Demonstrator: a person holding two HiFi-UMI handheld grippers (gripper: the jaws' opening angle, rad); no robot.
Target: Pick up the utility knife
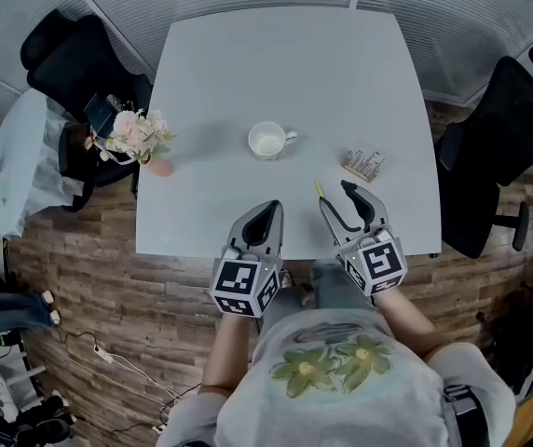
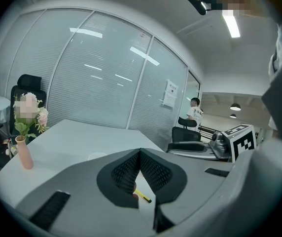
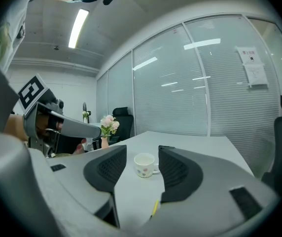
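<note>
Near table (image 1: 341,63) edge: left gripper (image 2: 140,153), jaws pressed together, holding nothing. Right gripper (image 3: 142,151), jaws wide apart, empty, low over the table. Thin yellow utility knife (image 1: 319,190) lies flat on the table at the right gripper's inner jaw tip. Beyond: white cup (image 1: 268,142); small box (image 1: 363,164) to its right; flower vase (image 1: 141,139) at left edge.

Even, cool overhead light fills the room. In the head view the pale surface (image 1: 276,82) shows no glare, only a faint soft shadow left of the mug (image 1: 268,142). Both gripper views bend strongly and go black at the corners. A ceiling strip light (image 2: 232,23) burns white in each, and bright streaks reflect in the glass partition (image 2: 96,68). The close foreground is soft.
</note>
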